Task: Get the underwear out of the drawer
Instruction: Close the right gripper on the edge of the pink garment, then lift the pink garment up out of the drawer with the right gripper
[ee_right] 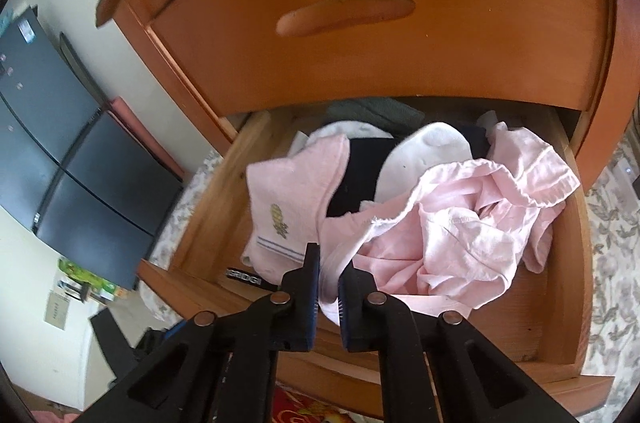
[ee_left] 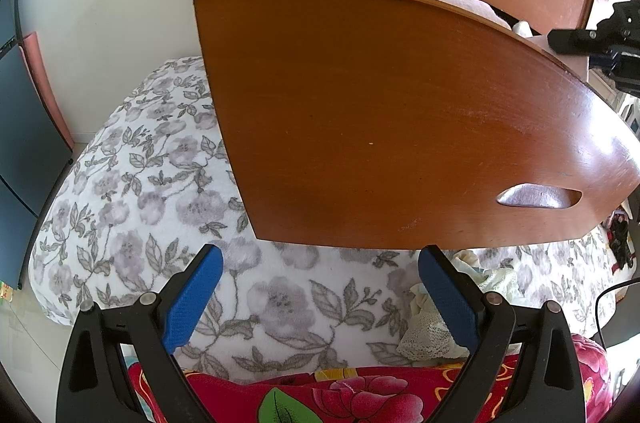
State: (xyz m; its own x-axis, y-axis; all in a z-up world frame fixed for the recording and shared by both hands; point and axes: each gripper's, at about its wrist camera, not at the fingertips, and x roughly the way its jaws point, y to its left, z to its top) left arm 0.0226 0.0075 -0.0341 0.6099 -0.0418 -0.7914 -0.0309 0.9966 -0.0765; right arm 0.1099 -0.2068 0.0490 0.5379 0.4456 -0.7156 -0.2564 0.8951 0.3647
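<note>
Over the open drawer (ee_right: 568, 311), the right gripper (ee_right: 329, 269) pinches a fold of pale pink underwear (ee_right: 452, 223) between its blue pads, the jaws pressed nearly together on the cloth. The garment is thin, crumpled cotton with a ruffled elastic edge; it lies heaped in the drawer's right half, its near edge drawn up into the jaws. Just left of it lies a pink sock (ee_right: 288, 199) stitched with a small pineapple and two blue stripes, and behind both sit a white sock (ee_right: 424, 155) and dark clothes (ee_right: 364, 175). A closed drawer front with a carved handle (ee_right: 344, 11) hangs above.

Seen from the left wrist camera, the left gripper (ee_left: 320, 271) is spread wide and holds nothing, hovering below the pulled-out drawer front (ee_left: 400, 127) over a grey floral blanket (ee_left: 160, 183). Lace-trimmed cloth (ee_left: 432, 335) lies on the blanket by its right finger. Part of the right gripper shows at the frame's right edge.
</note>
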